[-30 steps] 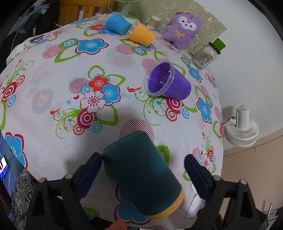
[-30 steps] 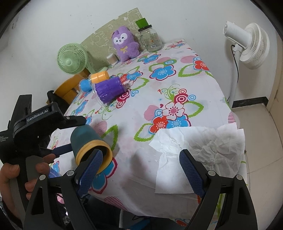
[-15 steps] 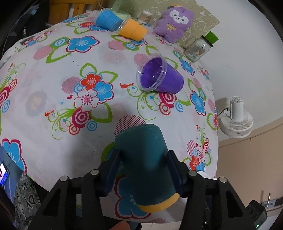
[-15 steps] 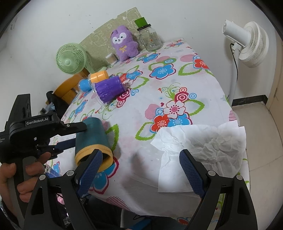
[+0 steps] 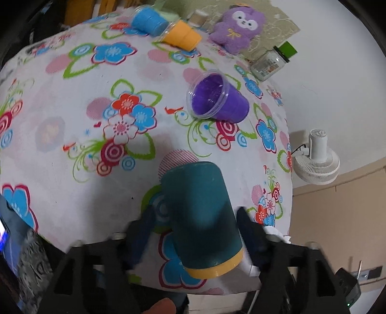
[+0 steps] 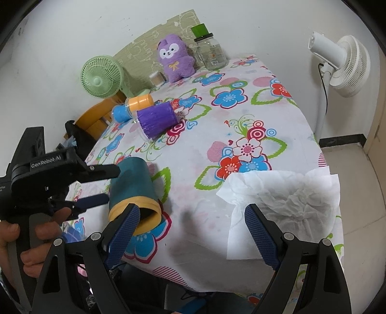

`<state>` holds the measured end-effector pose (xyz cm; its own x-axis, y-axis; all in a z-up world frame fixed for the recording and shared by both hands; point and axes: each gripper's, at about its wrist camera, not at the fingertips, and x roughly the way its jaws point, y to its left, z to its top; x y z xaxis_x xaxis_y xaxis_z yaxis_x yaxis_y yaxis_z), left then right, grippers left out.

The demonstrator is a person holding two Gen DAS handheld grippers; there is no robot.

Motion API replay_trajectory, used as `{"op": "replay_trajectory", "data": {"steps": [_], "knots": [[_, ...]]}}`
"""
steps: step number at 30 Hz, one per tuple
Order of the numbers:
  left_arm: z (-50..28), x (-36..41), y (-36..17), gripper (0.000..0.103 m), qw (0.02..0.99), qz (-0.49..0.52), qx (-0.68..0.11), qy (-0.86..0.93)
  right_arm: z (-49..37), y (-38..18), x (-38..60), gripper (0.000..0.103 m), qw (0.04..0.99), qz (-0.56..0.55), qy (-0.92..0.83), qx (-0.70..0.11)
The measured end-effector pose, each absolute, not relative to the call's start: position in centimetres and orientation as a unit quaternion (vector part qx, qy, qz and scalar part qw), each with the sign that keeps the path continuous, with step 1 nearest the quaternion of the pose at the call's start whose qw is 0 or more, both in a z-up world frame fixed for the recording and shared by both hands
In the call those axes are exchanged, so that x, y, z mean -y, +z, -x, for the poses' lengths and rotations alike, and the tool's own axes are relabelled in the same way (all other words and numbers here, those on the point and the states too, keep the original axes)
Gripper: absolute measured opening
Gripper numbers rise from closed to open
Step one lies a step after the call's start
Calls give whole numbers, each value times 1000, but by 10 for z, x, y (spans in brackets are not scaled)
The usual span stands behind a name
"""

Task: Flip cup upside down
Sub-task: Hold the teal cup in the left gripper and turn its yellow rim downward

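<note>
A dark teal cup with a yellow rim (image 5: 202, 215) lies on its side near the table's front edge, base pointing away from me, rim toward me. My left gripper (image 5: 195, 222) is shut on the teal cup, one finger on each side. In the right wrist view the cup (image 6: 134, 188) is seen held by the left gripper (image 6: 101, 186), its open mouth facing the camera. My right gripper (image 6: 190, 231) is open and empty, hovering over the front edge beside the cup.
A purple cup (image 5: 217, 99) lies on its side mid-table. Orange (image 5: 183, 36) and blue (image 5: 149, 19) cups lie at the back, beside a purple plush (image 5: 238, 26) and glass jar (image 5: 270, 62). White tissue (image 6: 284, 193) covers the front right corner. A white fan (image 6: 342, 62) stands beside the table.
My left gripper closed on the teal cup, from open around it a second ago. The cup has tilted slightly, base lifting. The right gripper has barely moved.
</note>
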<state>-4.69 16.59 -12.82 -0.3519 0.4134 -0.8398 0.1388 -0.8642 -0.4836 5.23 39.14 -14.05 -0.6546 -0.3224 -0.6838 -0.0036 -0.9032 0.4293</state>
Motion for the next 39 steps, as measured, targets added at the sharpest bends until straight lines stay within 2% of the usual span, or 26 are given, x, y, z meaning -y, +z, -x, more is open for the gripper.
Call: {"op": "replay_trajectory", "data": {"steps": [3,4,5,11,13,16,18,20,22,39], "knots": [[47,-167,-130,74,90,568,246,780,-53,-142,-394,90,87,-407,-886,203],[47,-169,-130,68,94,569,242,781,-53,-142,-394,90,86,-408,-886,204],[47,-170,-130,55,98,568,238,782,-53,-142,-395,90,85,-407,-886,205],[48,-174,-122,38,119,556,221,792,-54,-143,-394,90,86,-408,-886,203],[49,-173,-121,36,122,554,219,794,-55,-143,-393,90,87,-408,-886,202],[50,-172,-121,36,122,557,216,793,-55,-143,-392,90,89,-408,-886,201],[51,-171,-123,42,125,561,220,788,-55,-144,-389,90,91,-409,-886,199],[54,-168,-130,59,118,572,242,775,-55,-144,-388,90,92,-410,-886,194],[59,-168,-137,67,107,580,252,768,-56,-144,-387,90,93,-411,-887,190],[68,-173,-136,59,132,570,242,774,-57,-148,-391,90,85,-414,-885,198]]}}
